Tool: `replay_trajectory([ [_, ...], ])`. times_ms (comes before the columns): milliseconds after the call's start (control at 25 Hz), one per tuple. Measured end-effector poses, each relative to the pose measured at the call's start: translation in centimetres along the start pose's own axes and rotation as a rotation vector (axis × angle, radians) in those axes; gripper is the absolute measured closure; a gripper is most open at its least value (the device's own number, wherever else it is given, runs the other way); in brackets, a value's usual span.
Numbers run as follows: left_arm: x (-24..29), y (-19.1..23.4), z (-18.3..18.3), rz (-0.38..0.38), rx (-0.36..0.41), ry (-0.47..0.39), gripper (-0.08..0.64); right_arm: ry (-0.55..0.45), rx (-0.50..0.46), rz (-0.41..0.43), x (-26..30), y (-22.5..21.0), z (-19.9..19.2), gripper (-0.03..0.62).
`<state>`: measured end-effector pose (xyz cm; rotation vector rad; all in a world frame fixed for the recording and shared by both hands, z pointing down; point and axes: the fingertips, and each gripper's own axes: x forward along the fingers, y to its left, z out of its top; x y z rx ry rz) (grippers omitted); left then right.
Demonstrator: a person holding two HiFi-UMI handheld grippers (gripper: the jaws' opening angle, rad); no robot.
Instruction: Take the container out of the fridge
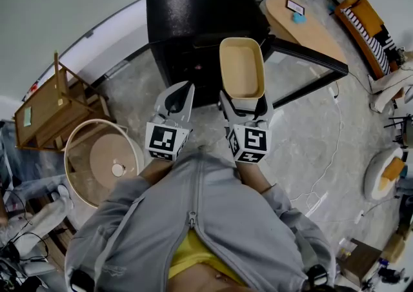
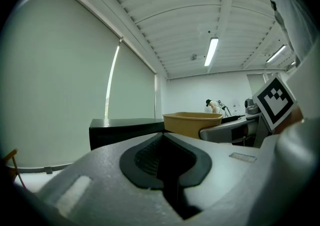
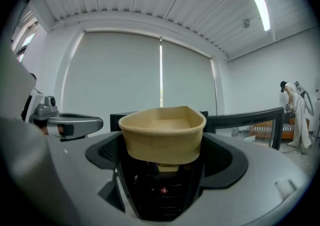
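Holding the container (image 1: 242, 68) by its near end, your right tool (image 1: 244, 104) is clamped on it, and the right gripper view shows the tan tub sitting open side up just above the jaws. In the head view it hangs at centre frame, over the front edge of the black fridge (image 1: 187, 7), so it looks to be out of the cabinet and carried in the air. It appears empty.

The grip takes only one short end, so the far end is free to sag or swing. I'd judge the safest way on is to draw it toward you slowly with the rim level and your wrist steady, and to lift clear of the fridge's front before you turn.

Your left tool (image 1: 186, 89) sits just beside the right one, jaws together with nothing between them; leave it off the tub. The round surface (image 1: 132, 149) at lower left looks like a possible place to set it down.
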<state>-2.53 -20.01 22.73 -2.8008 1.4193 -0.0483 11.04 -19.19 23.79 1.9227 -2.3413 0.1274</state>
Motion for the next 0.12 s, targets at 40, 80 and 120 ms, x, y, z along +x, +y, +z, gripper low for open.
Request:
replay_trajectory([
  [40,0.03,0.00,0.04,-0.002,-0.001,-0.001,0.554,0.001,0.001,-0.001,0.03,-0.03,0.03,0.127],
  [80,0.04,0.01,0.05,-0.005,-0.002,-0.001,0.554,0.002,0.002,-0.003,0.06,-0.06,0.06,0.127],
  [120,0.05,0.02,0.04,-0.007,-0.003,0.000,0.554,0.003,0.003,-0.004,0.09,-0.08,0.10,0.127],
])
